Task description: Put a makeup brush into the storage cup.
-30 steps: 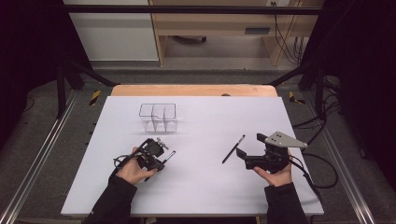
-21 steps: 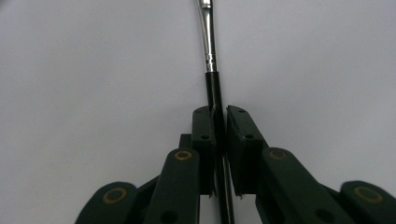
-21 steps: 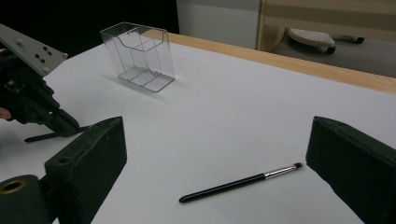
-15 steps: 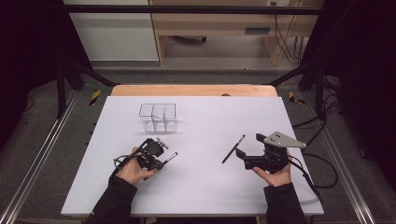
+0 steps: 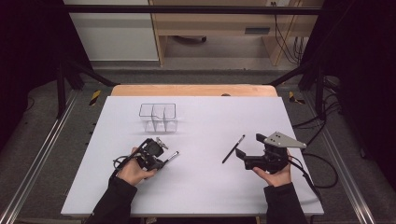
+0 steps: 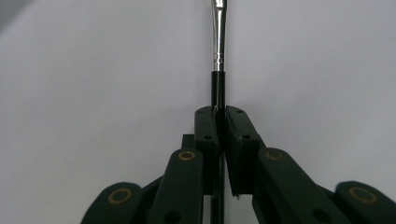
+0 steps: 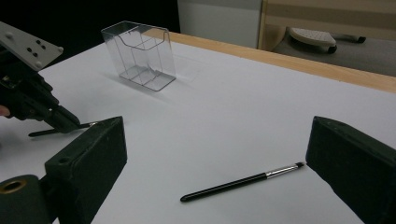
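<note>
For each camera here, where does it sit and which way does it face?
High view: above the person's side, looking forward and down on the white table; both forearms enter below.
Left gripper view: on the left hand-held gripper, looking along jaws clamped on a brush.
Right gripper view: on the right hand-held gripper, facing the second brush and clear organizer, shared with the high view.

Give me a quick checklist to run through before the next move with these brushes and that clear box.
1. Left tongs shut on the left brush: ok.
2. Grip sits on the black handle, below the metal ferrule: ok.
3. Right tongs open, nothing between them: ok.
4. Second brush lies flat on the table, in front of the right tongs: ok.
5. Clear organizer upright, its compartments look empty: ok.
6. Left brush lifted off the table: cannot tell.
</note>
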A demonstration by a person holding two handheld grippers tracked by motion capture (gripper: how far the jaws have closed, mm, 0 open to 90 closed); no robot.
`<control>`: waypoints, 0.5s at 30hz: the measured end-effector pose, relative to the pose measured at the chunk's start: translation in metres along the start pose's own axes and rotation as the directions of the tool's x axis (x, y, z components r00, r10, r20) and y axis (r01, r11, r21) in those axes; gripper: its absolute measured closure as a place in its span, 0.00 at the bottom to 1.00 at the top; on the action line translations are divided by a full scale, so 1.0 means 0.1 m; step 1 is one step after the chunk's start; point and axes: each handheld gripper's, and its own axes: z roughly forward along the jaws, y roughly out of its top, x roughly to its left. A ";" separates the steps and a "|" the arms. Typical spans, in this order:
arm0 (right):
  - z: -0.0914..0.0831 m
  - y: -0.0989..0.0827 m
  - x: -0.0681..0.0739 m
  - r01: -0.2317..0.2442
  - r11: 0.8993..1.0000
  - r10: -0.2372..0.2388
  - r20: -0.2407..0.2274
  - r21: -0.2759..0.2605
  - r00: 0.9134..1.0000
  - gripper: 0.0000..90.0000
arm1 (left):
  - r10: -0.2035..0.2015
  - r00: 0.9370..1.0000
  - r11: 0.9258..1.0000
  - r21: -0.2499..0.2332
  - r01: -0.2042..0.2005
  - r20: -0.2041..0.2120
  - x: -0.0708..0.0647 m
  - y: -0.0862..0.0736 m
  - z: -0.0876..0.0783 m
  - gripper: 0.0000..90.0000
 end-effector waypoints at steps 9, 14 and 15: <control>-0.01 0.00 0.00 -0.008 1.000 0.008 -0.004 -0.004 1.000 0.06 | -0.005 1.000 0.996 -0.086 0.005 0.004 0.00 -0.02 -0.15 0.93; 0.01 0.00 0.01 -0.015 1.000 0.015 -0.009 0.000 1.000 0.06 | -0.020 1.000 0.991 -0.134 0.019 -0.001 -0.02 -0.03 -0.20 0.93; 0.02 0.00 0.01 -0.016 1.000 0.016 -0.011 -0.001 1.000 0.06 | -0.022 1.000 0.989 -0.146 0.022 -0.002 -0.02 -0.03 -0.22 0.93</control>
